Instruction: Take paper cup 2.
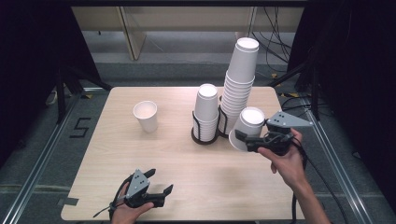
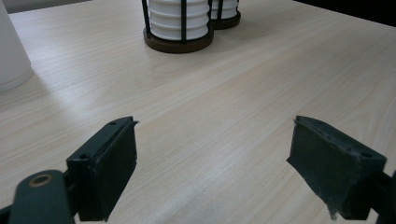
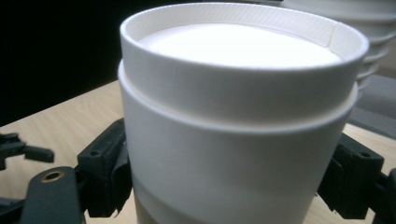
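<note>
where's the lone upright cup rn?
In the high view the lone upright cup stands on the table's left half, apart from and left of the short cup stack in its holder.

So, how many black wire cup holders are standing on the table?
2. One holder stands near the table's middle with a short cup stack in it. The other holder stands close on its right, holding the tall leaning stack, partly hidden behind the cup in the right gripper.

A lab-like recording bay: wooden table [image 1: 140,154] between black curtains [image 1: 32,56], loose cables [image 1: 275,42], floor rails [image 1: 42,154].
</note>
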`<state>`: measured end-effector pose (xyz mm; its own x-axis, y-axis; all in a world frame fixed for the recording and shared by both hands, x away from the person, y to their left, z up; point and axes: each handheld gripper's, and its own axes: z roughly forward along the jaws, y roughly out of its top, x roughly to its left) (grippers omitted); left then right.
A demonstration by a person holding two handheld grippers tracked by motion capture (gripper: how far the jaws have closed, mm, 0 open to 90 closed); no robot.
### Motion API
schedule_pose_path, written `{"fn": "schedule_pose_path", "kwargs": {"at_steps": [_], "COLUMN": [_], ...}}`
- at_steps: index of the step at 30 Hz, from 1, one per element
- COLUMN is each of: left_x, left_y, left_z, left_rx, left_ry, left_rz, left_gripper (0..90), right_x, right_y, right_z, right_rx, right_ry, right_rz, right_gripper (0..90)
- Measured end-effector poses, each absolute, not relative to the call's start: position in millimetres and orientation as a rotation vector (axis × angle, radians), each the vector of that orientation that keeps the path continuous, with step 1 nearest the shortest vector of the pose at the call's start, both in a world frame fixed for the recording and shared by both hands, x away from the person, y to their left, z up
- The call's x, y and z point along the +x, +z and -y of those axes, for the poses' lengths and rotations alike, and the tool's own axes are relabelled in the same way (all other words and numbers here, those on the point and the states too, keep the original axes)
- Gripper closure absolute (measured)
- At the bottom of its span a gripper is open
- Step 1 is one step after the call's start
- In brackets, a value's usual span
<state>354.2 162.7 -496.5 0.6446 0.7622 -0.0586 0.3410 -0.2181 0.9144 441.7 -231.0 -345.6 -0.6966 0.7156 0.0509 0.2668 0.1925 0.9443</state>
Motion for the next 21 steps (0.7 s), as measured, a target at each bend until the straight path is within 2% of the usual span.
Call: {"fn": "schedule_pose_path", "kwargs": {"at_steps": [21], "left_x": [354], "left_y": [-497], "left_z": [-161], "left_rx": [1.828], "left_ry": [0.507], "left_rz": [-0.870], "left_gripper": [14.5], "right_x": [434], "right_y": [-408], "right_z": [175], "right_rx": [0.857], "right_ry": [1.519], "right_rz": [-2.269], "right_gripper": [18.3]}}
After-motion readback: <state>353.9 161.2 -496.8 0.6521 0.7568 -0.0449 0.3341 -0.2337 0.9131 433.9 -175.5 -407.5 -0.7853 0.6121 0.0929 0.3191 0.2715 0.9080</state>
